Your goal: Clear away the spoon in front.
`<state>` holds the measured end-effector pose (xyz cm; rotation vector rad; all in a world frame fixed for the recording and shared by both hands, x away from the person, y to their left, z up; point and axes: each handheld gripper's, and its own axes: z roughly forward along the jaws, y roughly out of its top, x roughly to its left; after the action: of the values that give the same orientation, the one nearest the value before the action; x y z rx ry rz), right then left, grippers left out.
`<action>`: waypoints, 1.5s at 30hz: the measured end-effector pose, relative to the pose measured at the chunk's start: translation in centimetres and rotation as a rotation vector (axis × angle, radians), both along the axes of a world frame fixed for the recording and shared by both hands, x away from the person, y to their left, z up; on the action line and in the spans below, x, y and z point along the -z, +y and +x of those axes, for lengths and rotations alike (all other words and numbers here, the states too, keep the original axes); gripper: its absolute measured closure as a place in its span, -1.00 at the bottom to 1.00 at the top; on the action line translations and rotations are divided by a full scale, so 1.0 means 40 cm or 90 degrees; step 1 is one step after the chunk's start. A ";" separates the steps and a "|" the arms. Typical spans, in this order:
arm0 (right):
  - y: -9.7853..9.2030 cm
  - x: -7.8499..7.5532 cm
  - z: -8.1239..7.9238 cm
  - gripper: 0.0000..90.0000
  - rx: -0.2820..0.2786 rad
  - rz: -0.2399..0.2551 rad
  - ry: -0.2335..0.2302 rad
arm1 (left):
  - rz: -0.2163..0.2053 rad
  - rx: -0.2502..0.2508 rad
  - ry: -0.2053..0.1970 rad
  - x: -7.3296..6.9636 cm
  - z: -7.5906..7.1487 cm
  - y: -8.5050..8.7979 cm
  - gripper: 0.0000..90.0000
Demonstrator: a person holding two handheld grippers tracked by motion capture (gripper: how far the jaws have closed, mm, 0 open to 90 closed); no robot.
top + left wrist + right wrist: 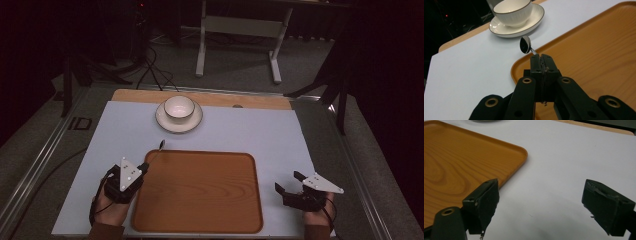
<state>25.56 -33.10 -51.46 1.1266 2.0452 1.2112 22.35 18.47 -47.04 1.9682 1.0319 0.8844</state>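
Clamping a small metal spoon (525, 45) by its handle, left gripper (541, 58) at the near left of the table, jaws pressed together with only the thin handle between the pads. Spoon bowl up and tilted, poking out past the jaw tips over the far left corner of the wooden tray (200, 192), clear of the tray surface as far as can be told. Same spoon seen from above as a thin stick with a dark tip (161, 145), reaching from the left gripper (144, 167) toward the far side. Farther off, a white ribbed cup (178, 106) sitting on a white saucer (192, 123), at the far middle of the pale table mat (280, 135), well apart from the spoon. Right gripper (288, 182) resting at the near right, just beside the tray's right edge, jaws spread wide with nothing between them, black pads (486, 200) above bare mat.
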 end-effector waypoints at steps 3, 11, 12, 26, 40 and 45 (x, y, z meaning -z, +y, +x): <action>0.001 -0.001 -0.001 -0.69 0.001 0.000 0.000 | 0.004 -0.001 0.002 0.005 -0.015 0.001 0.98; 0.002 0.000 0.000 -0.69 -0.001 0.000 -0.001 | 0.015 0.000 0.020 0.023 -0.043 0.010 0.98; 0.001 0.000 0.000 -0.69 0.000 0.000 0.000 | 0.018 -0.003 0.021 0.026 -0.045 0.011 0.98; 0.002 0.001 0.001 -0.69 -0.002 0.000 0.000 | -0.017 0.017 0.042 0.030 -0.052 0.016 0.65; 0.001 0.000 0.001 -0.69 -0.001 -0.001 0.000 | -0.054 0.027 0.034 0.011 -0.050 0.019 0.19; 0.002 0.000 0.001 -0.69 -0.003 -0.002 0.000 | -0.073 0.014 0.031 -0.005 -0.030 0.027 0.12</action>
<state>25.62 -33.02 -51.46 1.1209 2.0493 1.2099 21.16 19.55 -46.85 1.9095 1.0632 0.7532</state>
